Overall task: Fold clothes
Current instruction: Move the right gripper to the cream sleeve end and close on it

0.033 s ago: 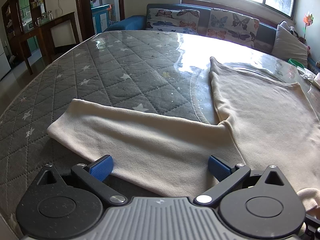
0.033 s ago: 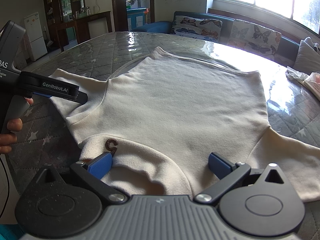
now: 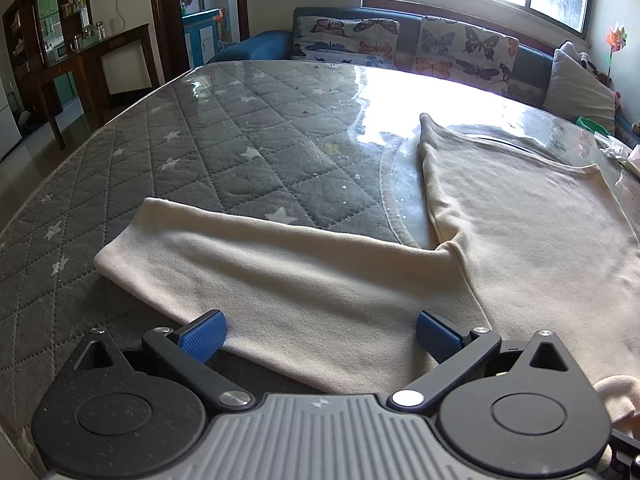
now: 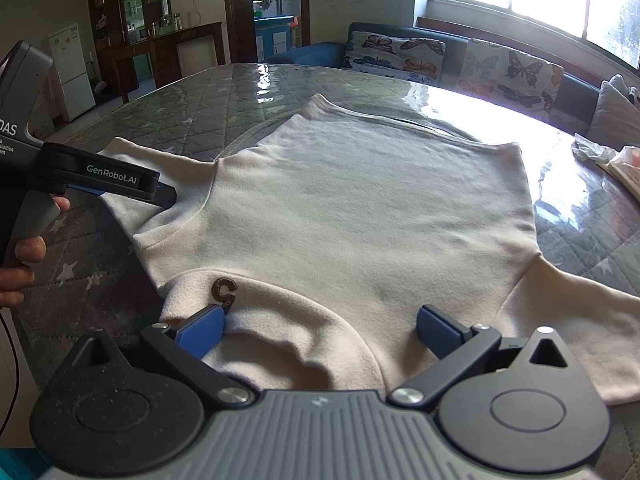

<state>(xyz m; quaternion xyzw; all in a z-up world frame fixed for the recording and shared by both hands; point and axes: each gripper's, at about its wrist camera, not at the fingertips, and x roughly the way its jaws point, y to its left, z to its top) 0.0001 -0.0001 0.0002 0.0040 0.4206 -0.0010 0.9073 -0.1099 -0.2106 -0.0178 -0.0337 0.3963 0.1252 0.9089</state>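
A cream long-sleeved top [image 4: 360,208] lies flat on the quilted grey table, collar towards me, with a brown letter C [image 4: 224,290] near the collar. In the left wrist view its left sleeve [image 3: 280,276] stretches out to the left. My left gripper [image 3: 318,336] is open, its blue pads just above the near edge of that sleeve. It also shows in the right wrist view [image 4: 120,184] over the sleeve. My right gripper [image 4: 318,332] is open over the collar, with the right sleeve [image 4: 580,320] to its right.
The grey star-quilted table [image 3: 200,152] has a glossy clear cover. A sofa with butterfly cushions [image 3: 440,48] stands behind it under a window. Papers [image 4: 612,160] lie at the table's far right edge. Dark wooden furniture [image 3: 80,64] stands far left.
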